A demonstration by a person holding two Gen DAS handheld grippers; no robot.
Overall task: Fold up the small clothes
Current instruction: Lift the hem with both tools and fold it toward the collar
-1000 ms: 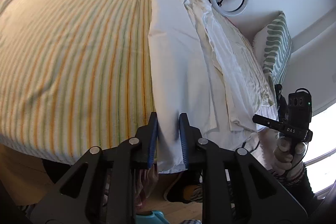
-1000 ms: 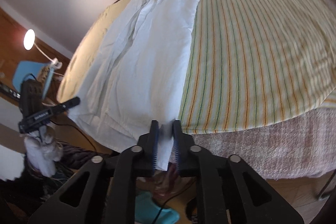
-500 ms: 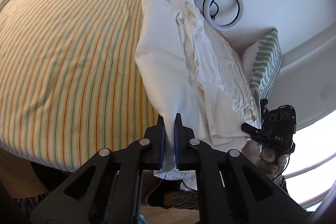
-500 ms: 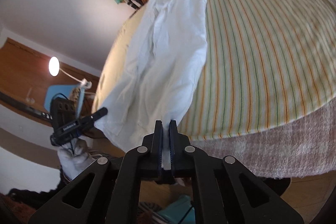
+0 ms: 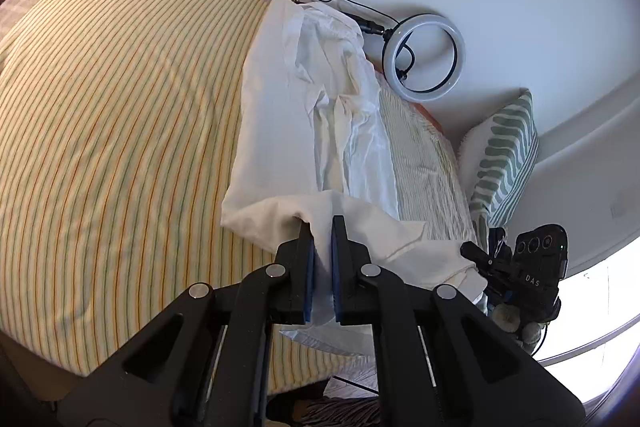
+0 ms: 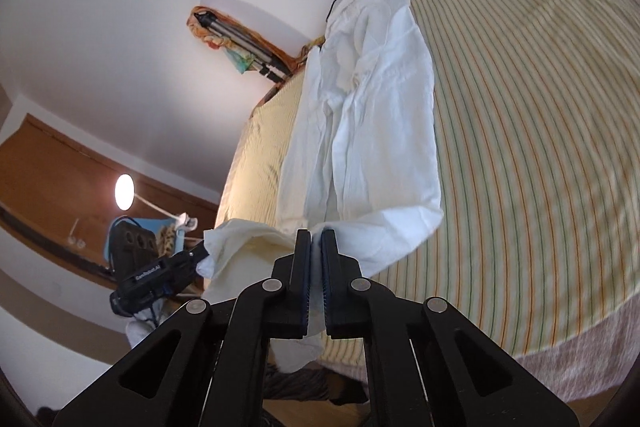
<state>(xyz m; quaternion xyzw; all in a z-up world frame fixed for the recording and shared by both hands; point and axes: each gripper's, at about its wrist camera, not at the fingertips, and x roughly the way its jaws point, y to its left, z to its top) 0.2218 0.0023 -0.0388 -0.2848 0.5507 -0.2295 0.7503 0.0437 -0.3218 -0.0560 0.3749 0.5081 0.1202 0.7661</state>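
Bed (image 5: 120,147): the biggest thing in view, covered by a yellow sheet with green and orange stripes; it carries everything else.
Garment (image 5: 280,115): a long white piece of clothing lying on the bed, its long axis running straight away from both sets of fingers toward the wall; its far end is bunched and creased, and its near end is lifted and curled back over itself.
Pillow (image 5: 504,155): green and white pattern, standing at the bed's far side, apart from the garment.
Ring light (image 5: 424,57): leaning on the wall just beyond the garment's far end, with a black cable.
Left gripper (image 5: 323,227): closed on the near hem at one corner, white cloth pinched between the pads.
Right gripper (image 6: 316,239): likewise clamped on the hem's other corner, cloth showing between the pads.
Key relation: the free length of the garment lies ahead of both grippers, along the line they point; both are equally near, each at one corner.
Likely next move: carrying the near hem forward along that axis to meet the far end, keeping both corners level so the fold lands square.
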